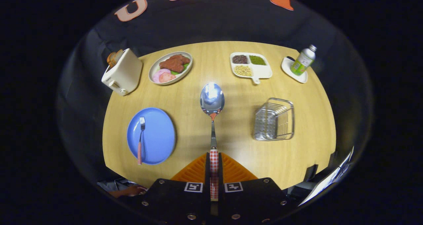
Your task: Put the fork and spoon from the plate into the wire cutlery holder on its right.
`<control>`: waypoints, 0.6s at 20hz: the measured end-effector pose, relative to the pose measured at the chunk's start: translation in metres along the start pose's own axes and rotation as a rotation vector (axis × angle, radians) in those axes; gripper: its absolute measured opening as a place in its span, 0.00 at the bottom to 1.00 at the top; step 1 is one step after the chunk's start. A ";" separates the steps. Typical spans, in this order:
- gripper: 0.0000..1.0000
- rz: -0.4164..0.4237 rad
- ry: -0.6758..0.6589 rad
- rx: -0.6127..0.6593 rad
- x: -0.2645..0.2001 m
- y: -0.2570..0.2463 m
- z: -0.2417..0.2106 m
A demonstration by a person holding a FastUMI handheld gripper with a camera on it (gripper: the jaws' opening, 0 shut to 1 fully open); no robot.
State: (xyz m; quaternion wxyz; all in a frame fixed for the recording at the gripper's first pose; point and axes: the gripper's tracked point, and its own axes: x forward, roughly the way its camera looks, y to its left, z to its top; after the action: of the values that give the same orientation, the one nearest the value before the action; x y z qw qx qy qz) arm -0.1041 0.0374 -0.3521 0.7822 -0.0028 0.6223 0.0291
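My gripper (214, 162) is shut on the spoon (212, 101), both fingers pressing on its red-and-white checked handle. The spoon's shiny bowl points straight ahead, held high above the middle of the wooden table (231, 145). The blue plate (151, 135) lies to the left of the fingers, and the fork (141, 139) with a matching checked handle rests on it, tines pointing away. To the right of the fingers stands the wire cutlery holder (275, 120), upright and with nothing inside that I can see.
At the table's far side stand a white toaster (122, 72) with bread, an oval plate of meat (171, 67), a divided white tray of beans (251, 65), and a green-labelled bottle (304, 60) on a small white dish.
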 end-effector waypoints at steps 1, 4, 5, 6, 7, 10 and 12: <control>0.10 -0.021 0.006 0.009 -0.003 -0.019 -0.002; 0.09 -0.015 0.048 0.057 -0.007 -0.048 -0.007; 0.09 -0.014 0.060 0.064 -0.005 -0.056 -0.007; 0.10 -0.017 0.080 0.064 -0.004 -0.063 -0.009; 0.10 -0.017 0.092 0.070 -0.005 -0.068 -0.009; 0.10 0.003 0.157 0.091 0.002 -0.082 -0.014; 0.09 0.015 0.193 0.100 0.008 -0.087 -0.016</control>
State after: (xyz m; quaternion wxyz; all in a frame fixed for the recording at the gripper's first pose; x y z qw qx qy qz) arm -0.1132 -0.0498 -0.3661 0.7176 0.0382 0.6954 0.0033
